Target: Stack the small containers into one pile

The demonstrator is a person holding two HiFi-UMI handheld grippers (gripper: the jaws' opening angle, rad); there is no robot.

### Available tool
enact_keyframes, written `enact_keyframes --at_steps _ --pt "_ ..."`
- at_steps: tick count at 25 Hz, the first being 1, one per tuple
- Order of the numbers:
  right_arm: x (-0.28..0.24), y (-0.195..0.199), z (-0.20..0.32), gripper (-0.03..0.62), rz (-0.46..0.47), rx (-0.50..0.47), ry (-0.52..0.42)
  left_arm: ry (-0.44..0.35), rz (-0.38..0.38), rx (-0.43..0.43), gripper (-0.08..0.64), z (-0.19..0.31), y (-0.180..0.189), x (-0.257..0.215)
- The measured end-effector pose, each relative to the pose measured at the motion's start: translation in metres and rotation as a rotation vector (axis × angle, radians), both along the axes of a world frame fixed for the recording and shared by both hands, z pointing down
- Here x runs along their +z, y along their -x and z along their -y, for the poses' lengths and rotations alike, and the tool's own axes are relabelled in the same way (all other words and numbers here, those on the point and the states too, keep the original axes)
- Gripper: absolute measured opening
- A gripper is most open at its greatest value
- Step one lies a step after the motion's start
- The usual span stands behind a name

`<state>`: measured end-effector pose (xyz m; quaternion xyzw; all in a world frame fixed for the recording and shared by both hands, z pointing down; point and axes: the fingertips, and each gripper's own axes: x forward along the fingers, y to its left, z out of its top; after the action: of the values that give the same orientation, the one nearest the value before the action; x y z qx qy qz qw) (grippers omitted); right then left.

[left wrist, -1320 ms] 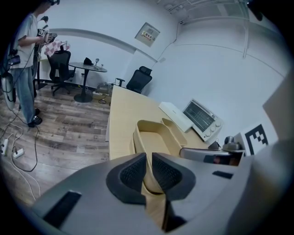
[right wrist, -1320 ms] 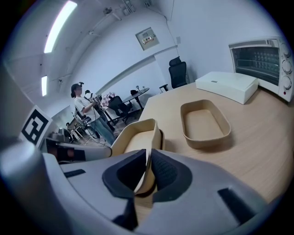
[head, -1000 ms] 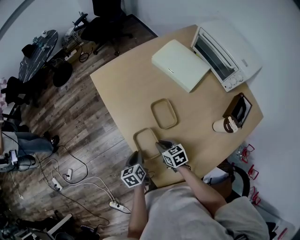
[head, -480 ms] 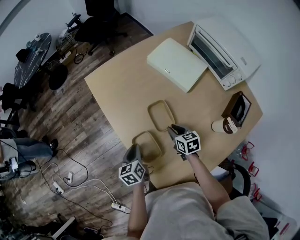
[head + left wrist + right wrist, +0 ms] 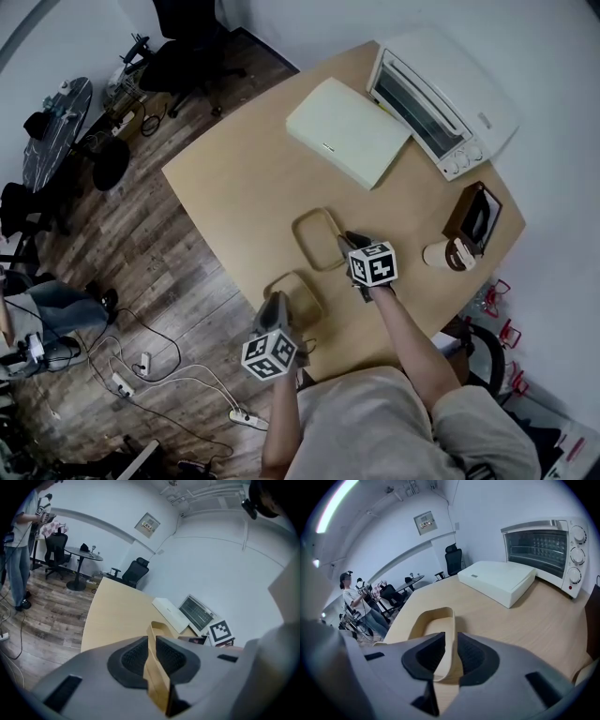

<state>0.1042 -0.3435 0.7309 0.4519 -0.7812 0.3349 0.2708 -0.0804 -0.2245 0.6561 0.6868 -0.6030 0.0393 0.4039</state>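
Two shallow tan containers lie on the wooden table [image 5: 234, 178]. The nearer container [image 5: 284, 281] is by the table's front edge, and my left gripper [image 5: 277, 304] is shut on its near wall. In the left gripper view that wall [image 5: 151, 641] stands edge-on between the pads of the left gripper [image 5: 153, 657]. The farther container [image 5: 307, 225] lies just beyond it, apart from it. My right gripper [image 5: 349, 243] is shut on its right-hand rim. In the right gripper view the container's wall [image 5: 440, 616] runs between the jaws of the right gripper [image 5: 449, 656].
A flat white box [image 5: 347, 131] and a white toaster oven [image 5: 441, 98] stand at the table's far side. A paper cup [image 5: 448, 253] and a dark brown box [image 5: 473, 217] sit at the right edge. Cables and office chairs are on the floor to the left.
My right gripper has moved away from the nearer container, up and right, to the farther container's rim. The left gripper has stayed at the nearer container.
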Motion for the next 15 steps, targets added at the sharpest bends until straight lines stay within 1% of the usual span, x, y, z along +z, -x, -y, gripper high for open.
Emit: enact_keyframes --at_steps 4,8,12,15 --pt "0.013 0.003 0.006 0.084 -0.012 -0.016 0.032 -0.008 -0.002 -0.003 0.048 0.0 0.001 -0.001" --pt "0.027 0.004 0.009 0.084 -0.043 -0.026 0.066 -0.029 -0.002 0.002 0.044 -0.006 0.003 -0.007" --pt "0.041 0.008 0.012 0.084 -0.08 -0.03 0.107 -0.028 -0.008 -0.009 0.044 -0.014 0.006 -0.006" --pt "0.05 0.008 0.013 0.068 -0.086 -0.021 0.14 -0.023 -0.014 -0.01 0.044 -0.017 0.006 -0.005"
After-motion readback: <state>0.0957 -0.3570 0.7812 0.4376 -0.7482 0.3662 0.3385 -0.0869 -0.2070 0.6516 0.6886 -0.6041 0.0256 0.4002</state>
